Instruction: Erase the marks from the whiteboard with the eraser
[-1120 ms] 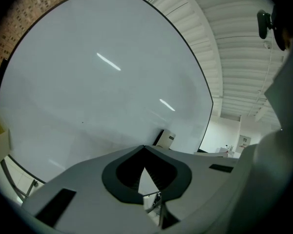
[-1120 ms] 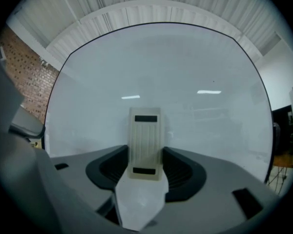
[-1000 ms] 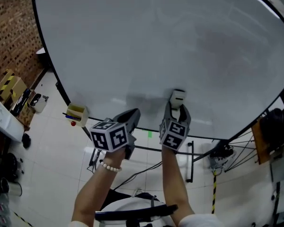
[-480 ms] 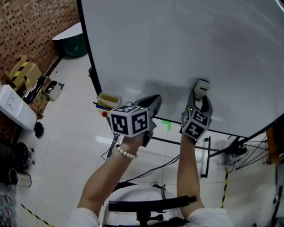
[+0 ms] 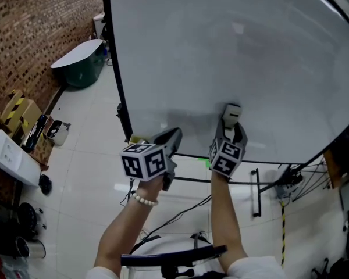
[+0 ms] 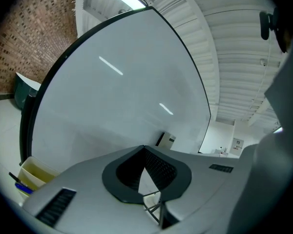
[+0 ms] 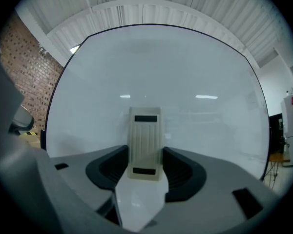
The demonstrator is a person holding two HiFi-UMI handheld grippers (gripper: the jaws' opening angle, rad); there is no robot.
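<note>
**A:** Item 1, right gripper (image 7: 145,156): clenched on the eraser (image 7: 145,130). Jaws pressed to its two long sides, lower half seated between them, upper half projecting past the tips.

**B:** Location of eraser?

**A:** Low on the whiteboard (image 5: 221,51), just above the middle of its bottom edge. Ribbed back turned away from the whiteboard, so wiping face judged to point at it. Contact with the surface likely but not confirmable.

**B:** Item 2?

**A:** Left gripper (image 6: 144,150): closed, tips meeting, nothing between them. Held by the whiteboard's bottom edge, left of the eraser. Yellow tray (image 6: 31,172) with pens further left, at the whiteboard's lower left corner.

**B:** Marks on the whiteboard?

**A:** None distinct. Faint grey haze and light reflections only. Work judged near its end, or remaining marks too pale to read.

**B:** Handling notes for the wipe?

**A:**
- Wiping face flat to the whiteboard, not tipped onto one edge.
- Even pressure, overlapping strokes along the whiteboard's lower band, then upward.
- Firm clench throughout, since drag on the projecting upper half could lever the eraser out of the jaws.
- Left gripper kept below the whiteboard's edge, out of the stroke path.
</note>
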